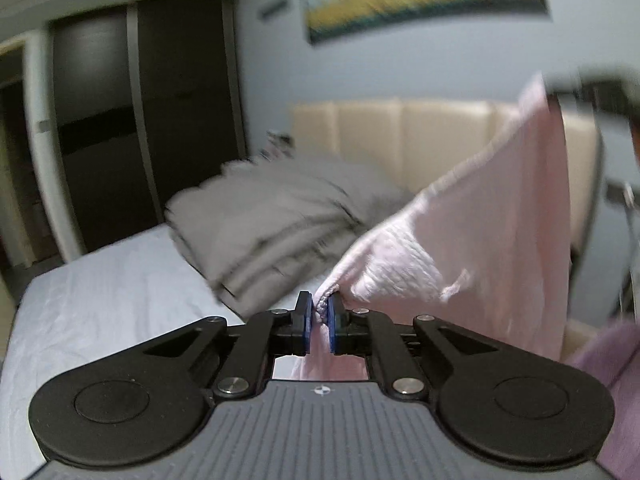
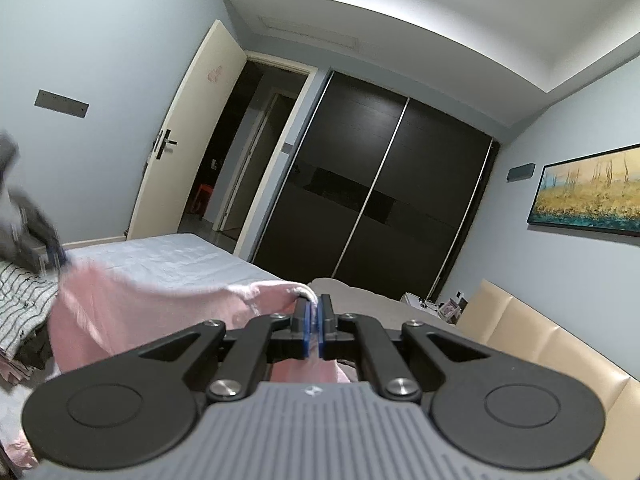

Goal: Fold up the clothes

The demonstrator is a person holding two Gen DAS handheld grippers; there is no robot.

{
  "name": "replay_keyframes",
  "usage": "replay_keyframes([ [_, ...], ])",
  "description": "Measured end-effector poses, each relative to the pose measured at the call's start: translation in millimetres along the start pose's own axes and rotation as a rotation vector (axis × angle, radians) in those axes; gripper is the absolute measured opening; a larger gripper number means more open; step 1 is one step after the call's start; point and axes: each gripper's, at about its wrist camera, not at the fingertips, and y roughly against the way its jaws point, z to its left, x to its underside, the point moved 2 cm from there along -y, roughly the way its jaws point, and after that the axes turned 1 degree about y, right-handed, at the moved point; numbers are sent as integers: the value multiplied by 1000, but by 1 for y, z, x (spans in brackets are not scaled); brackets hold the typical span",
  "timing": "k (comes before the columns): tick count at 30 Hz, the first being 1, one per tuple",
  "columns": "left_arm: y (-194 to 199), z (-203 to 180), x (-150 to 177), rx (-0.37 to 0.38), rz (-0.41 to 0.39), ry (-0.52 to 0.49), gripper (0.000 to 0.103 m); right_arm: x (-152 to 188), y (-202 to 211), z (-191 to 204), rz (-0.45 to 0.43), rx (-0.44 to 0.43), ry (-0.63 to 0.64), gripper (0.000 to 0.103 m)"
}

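1. The bed [image 1: 100,300] with its pale sheet fills the lower part of the room, and a cream padded headboard [image 1: 400,140] stands at its far end against the blue wall.
2. A dark sliding wardrobe [image 2: 380,192] takes up the wall past the bed. The right wrist view shows it whole, next to an open cream door [image 2: 188,140] and a dark hallway. The left wrist view catches only part of the wardrobe.
3. A folded grey duvet [image 1: 272,216] lies on the bed near the headboard. It shows plainly from the left wrist, while the right wrist sees only a grey strip of it.
4. A long painting [image 2: 588,192] in yellow and teal hangs on the wall above the headboard and shows in both views.
5. The pink garment [image 1: 480,220] is held up in the air over the bed, stretched between the two tools. Its long axis runs from one clamp to the other; seen from the left wrist, it rises from the near pinch up and to the right, with the loose cloth hanging below that line.
6. A striped grey and white garment [image 2: 20,304] lies in a heap at the left edge, seen only from the right wrist.
7. The left gripper [image 1: 319,314] has its blue pads closed tight on a bunched corner of the pink cloth.
8. The right gripper [image 2: 315,312] is likewise pinched narrow on a pink edge with a white trim.
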Motion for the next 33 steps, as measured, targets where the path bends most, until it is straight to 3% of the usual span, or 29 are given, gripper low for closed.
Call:
replay_keyframes([
  [3,20,14,-30,-73,-35,13,6,1,-17,0,10,-6,-1,4],
  [7,17,21,-60,-185,-15,-31,6,-2,-54,2,22,-6,12,4],
  [13,-32,37,-94,-373,23,-88,6,-13,-141,5,52,47,48,4],
  [20,-80,59,-144,-554,-61,-126,6,-50,-231,-5,6,177,45,4],
  [27,-63,58,-194,-639,-223,-172,6,-96,-250,-22,-119,276,24,4],
  [30,-53,54,-189,-632,-227,-202,6,-98,-245,-22,-138,271,31,4],
  [33,-53,52,-163,-590,-197,-186,6,-82,-238,-16,-128,232,28,4],
])
